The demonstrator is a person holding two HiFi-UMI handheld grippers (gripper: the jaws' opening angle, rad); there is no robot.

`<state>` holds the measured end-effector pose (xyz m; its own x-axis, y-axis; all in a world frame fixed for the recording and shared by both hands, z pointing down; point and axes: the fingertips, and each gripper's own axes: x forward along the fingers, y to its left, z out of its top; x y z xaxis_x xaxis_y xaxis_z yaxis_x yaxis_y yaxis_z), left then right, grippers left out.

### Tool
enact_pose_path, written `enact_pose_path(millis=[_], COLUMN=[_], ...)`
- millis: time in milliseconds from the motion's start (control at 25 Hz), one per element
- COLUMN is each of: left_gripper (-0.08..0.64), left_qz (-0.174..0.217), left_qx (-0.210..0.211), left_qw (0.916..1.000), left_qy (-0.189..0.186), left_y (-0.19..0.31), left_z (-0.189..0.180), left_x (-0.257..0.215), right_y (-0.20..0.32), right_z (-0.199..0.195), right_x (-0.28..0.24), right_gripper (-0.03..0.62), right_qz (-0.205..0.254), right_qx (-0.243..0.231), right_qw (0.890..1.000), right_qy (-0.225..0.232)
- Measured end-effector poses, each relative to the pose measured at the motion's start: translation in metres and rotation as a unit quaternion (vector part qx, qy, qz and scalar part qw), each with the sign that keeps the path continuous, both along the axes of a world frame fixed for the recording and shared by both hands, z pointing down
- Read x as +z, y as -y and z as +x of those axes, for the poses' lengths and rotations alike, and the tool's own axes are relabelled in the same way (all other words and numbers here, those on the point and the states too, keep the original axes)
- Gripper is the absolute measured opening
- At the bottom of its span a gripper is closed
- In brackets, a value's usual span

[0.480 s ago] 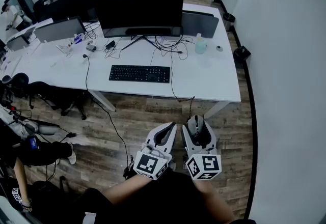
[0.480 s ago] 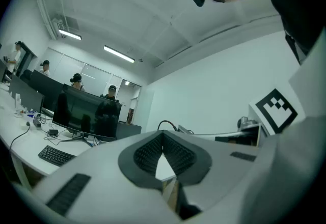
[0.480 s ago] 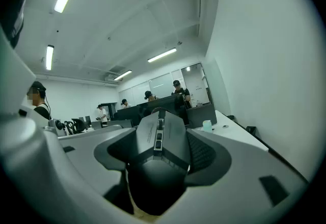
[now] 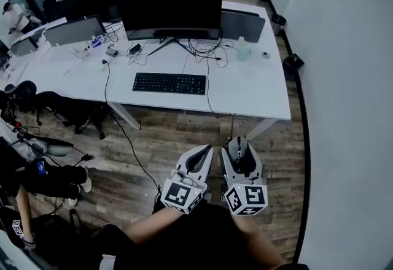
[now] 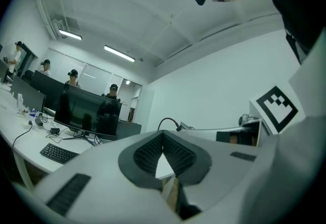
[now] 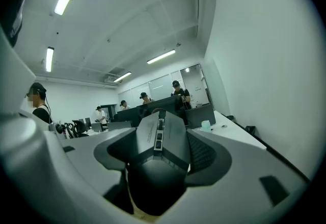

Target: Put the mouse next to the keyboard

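Transport step. Right tool (image 4: 238,153) is clamped on the mouse (image 6: 160,141), over the floor (image 4: 166,140), well short of the worktop (image 4: 245,94). Left tool (image 4: 202,155) closed, empty. Next: approach, set the mouse on bare worktop just beside the keyboard (image 4: 169,83), release.

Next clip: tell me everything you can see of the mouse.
The mouse is dark grey to black, angular, and looks like matte plastic. A scroll wheel and two small buttons sit along its central ridge. It lies lengthwise in the right gripper, whose ribbed pads press on its sides, nose pointing toward the white desk. It is held in the air over the wood floor, short of the desk. A dark cable seems to run from its nose.
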<state>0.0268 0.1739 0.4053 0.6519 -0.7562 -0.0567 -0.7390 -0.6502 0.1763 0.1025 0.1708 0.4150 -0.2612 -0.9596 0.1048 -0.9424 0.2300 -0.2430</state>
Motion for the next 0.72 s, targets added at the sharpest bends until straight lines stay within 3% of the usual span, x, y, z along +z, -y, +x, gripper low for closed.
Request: enact_pose_path(millis=[720], left_gripper=[0.008], left_qz=[-0.014], left_qx=[-0.043], left_qw=[0.9988], left_qy=[0.019], left_y=[-0.007], left_z=[-0.007], left_x=[0.019], right_y=[0.0], right_z=[0.025], right_x=[0.019], right_gripper=[0.319], right_qz=[-0.011], right_qx=[0.006], right_qw=[1.0], right_qy=[0.013])
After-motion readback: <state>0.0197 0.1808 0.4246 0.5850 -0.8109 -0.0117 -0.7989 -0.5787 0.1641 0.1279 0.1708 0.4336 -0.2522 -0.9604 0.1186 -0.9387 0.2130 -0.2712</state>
